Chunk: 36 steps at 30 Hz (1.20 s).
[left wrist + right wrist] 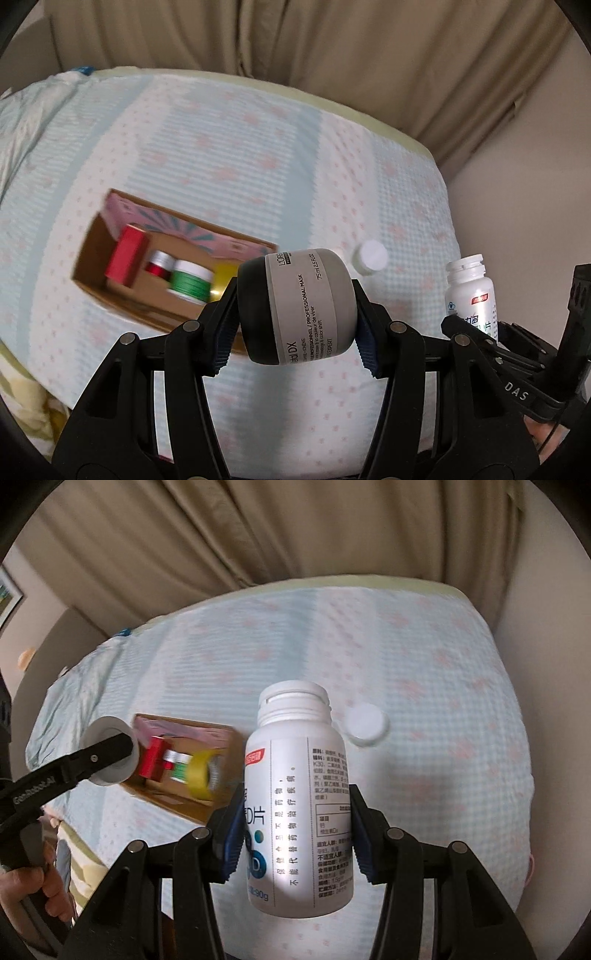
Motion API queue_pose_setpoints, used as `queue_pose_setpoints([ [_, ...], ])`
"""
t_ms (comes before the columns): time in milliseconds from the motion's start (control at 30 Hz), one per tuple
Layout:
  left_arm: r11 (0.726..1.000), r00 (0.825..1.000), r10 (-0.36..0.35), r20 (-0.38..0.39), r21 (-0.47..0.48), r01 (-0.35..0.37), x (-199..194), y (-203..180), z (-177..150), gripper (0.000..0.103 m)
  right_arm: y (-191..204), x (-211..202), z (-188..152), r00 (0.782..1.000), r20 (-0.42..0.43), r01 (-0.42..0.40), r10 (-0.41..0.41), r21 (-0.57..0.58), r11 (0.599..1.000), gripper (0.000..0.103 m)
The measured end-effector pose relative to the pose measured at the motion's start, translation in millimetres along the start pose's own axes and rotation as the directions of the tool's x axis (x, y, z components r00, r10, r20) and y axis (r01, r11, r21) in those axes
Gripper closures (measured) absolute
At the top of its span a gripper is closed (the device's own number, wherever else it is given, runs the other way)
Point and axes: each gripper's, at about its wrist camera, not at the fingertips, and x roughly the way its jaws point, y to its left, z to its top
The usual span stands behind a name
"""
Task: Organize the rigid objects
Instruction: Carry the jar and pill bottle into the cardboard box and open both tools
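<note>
My left gripper [295,314] is shut on a grey jar with a black lid [299,306], held on its side above the bed. My right gripper [293,834] is shut on a white pill bottle [295,805] with no cap, held upright. The bottle also shows in the left wrist view [471,291]. Its white cap [370,257] lies on the bedspread, also in the right wrist view [366,724]. An open cardboard box [92,258] on the bed holds a red box [125,258], a red jar, a green jar [190,282] and a yellow item.
The bed has a pale blue bedspread with pink dots [258,147]. Beige curtains [332,48] hang behind it. A wall [535,184] stands at the right. The left gripper with the jar shows in the right wrist view [110,755], over the box [207,805].
</note>
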Motion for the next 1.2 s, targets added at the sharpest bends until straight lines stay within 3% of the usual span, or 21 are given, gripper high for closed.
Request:
queue_pose_setpoints([
  [267, 0.998, 0.999, -0.032, -0.031, 0.044, 0.033, -19.5, 85.8, 21.1, 0.052, 92.9, 13.2, 17.4, 0.999, 0.014, -0.041, 0.042, -0.03, 0.999, 0.057],
  [500, 0.989, 0.995, -0.047, -0.088, 0.134, 0.059, -17.9, 160.9, 38.6, 0.052, 168.6, 41.1, 25.0, 0.999, -0.005, -0.037, 0.038, 0.044, 0.998, 0.057],
  [733, 0.985, 0.986, -0.06, -0.157, 0.151, 0.084, 10.2, 221.7, 52.3, 0.052, 225.6, 87.1, 20.4, 0.998, -0.059, -0.029, 0.037, 0.134, 0.991, 0.057],
  [967, 0.984, 0.974, -0.053, -0.22, 0.152, 0.088, 57.9, 250.9, 50.3, 0.052, 250.2, 139.0, 13.5, 0.991, -0.127, -0.016, 0.04, 0.183, 0.983, 0.057],
  [1200, 0.984, 0.959, -0.036, -0.28, 0.156, 0.082, 126.5, 270.6, 41.7, 0.052, 247.9, 198.8, 9.1, 0.987, -0.156, -0.002, 0.04, 0.234, 0.972, 0.057],
])
